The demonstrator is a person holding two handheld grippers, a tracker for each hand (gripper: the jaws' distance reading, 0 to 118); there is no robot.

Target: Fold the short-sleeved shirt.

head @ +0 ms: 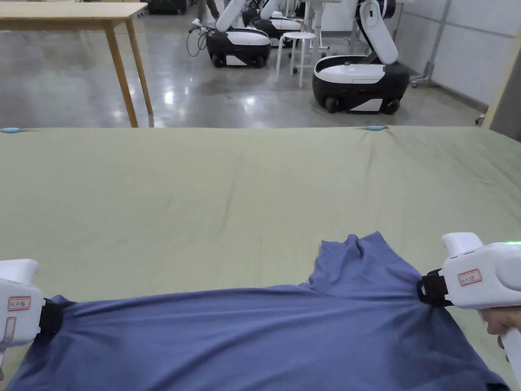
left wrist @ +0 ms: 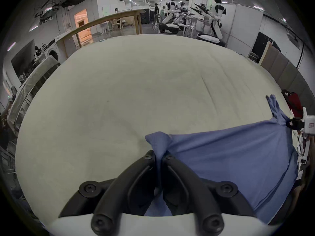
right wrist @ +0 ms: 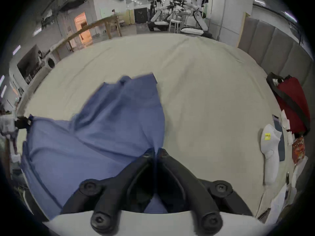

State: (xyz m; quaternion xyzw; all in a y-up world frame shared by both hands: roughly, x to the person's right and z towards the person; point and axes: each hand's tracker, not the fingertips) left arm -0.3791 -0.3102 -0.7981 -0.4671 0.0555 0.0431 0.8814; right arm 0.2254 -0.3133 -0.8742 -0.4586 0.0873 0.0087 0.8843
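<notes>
Blue short-sleeved knit shirt [head: 244, 336] lies along the bottom of the head view, stretched side to side over the pale green cloth-covered table [head: 229, 193]. One sleeve juts up at lower right of centre, crumpled. Fabric pulled taut between the two grip points, with creases running across.

Left gripper [head: 51, 316], white body with black jaws, at the lower left edge of the head view: jaws clenched on a bunched corner of the shirt. In the left gripper view the cloth passes up between both jaws and puffs out above their tips [left wrist: 159, 155].

Right gripper [head: 432, 290], same build, at the lower right, held by a hand [head: 501, 320]: jaws clenched on the shirt near the sleeve. In the right gripper view, the fabric edge is pinched between the tips [right wrist: 156, 152].

Surroundings: two small blue clips [head: 375, 128] on the table's far edge. On the table at the far right of the right gripper view, a white handheld device [right wrist: 270, 151] and a red bag with a black strap [right wrist: 293, 106], well apart from the shirt. Beyond the table: one light wooden table [head: 71, 15], one white stool [head: 297, 48], two black-and-white wheeled robots [head: 358, 76] on grey polished floor.
</notes>
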